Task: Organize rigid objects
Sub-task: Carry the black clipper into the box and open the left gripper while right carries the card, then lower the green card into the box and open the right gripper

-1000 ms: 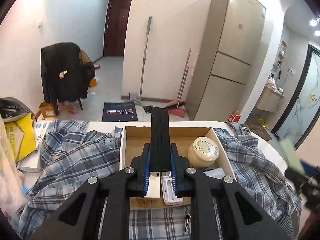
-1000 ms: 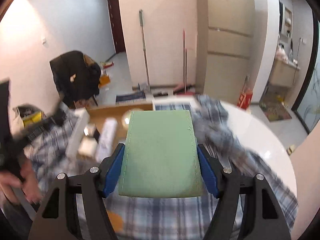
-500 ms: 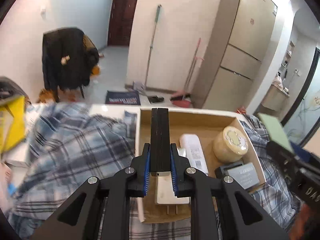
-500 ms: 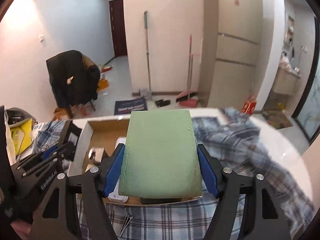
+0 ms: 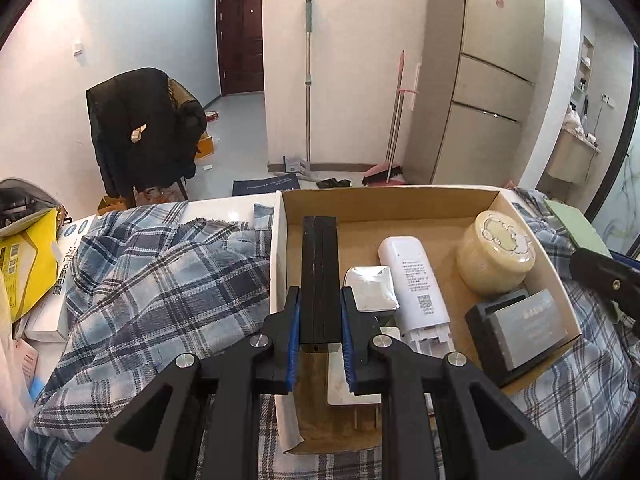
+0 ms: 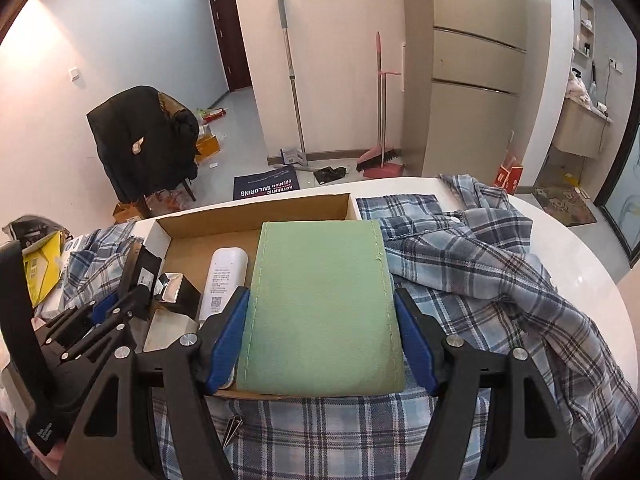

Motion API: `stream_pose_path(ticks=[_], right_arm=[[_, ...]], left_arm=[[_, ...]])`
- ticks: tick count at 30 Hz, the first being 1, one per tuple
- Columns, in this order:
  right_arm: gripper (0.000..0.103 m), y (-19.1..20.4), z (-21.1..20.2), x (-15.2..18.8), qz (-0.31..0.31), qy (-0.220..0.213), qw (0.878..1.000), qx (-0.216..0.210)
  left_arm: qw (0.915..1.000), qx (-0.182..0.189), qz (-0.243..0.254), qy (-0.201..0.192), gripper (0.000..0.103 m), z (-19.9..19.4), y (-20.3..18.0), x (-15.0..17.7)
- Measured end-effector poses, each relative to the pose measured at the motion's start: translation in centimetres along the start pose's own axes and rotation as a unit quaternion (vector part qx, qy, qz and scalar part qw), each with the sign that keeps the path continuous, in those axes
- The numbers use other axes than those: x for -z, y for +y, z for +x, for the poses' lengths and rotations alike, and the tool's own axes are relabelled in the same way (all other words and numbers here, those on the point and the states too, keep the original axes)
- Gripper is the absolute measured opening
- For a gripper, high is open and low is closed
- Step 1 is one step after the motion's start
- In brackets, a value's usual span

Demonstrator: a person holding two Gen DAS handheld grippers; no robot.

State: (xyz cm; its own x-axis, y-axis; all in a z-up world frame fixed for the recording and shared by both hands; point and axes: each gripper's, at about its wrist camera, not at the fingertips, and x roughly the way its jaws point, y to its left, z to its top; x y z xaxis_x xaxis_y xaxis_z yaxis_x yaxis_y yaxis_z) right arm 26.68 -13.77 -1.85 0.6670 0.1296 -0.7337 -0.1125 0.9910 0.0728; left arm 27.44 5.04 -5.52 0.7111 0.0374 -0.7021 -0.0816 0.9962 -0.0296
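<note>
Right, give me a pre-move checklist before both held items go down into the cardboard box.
1. Left tool grips the black bar: ok, pads clamped on both its sides.
2. Right tool grips the green pouch: ok, held at both edges.
3. Free floor in the cardboard box for the bar: ok, bare cardboard shows along the left wall and at the back.
4. Free floor for the pouch: not ok, the white remote, round tin and grey box fill the right half.
5. Tools apart from each other: ok, a clear gap shows in the right wrist view.
6. Plaid cloth off the box rim: cannot tell at the near edge.
</note>
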Motion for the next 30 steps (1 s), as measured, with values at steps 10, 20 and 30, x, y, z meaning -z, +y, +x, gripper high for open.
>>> stream_pose_path(ticks=[10,20,30], right_arm=[[0.069,0.1,0.5,0.1,-0.002,0.011,1.0,0.001],[0.069,-0.2,1.1,0.2,0.012,0.025,1.0,-0.013],[0.069,0.8,2.5,1.0,-0.026,0.054,0.998,0.008]], left_arm=[[0.9997,-0.011,0.009,0.021,0.019,0.8,-0.2,0.4],[1.0,0.0,0.008,-0.003,0.038,-0.3,-0.2,0.2],[0.9845,0.017,-0.048,-0.168,0.103,-6.3,1.2,-0.5]])
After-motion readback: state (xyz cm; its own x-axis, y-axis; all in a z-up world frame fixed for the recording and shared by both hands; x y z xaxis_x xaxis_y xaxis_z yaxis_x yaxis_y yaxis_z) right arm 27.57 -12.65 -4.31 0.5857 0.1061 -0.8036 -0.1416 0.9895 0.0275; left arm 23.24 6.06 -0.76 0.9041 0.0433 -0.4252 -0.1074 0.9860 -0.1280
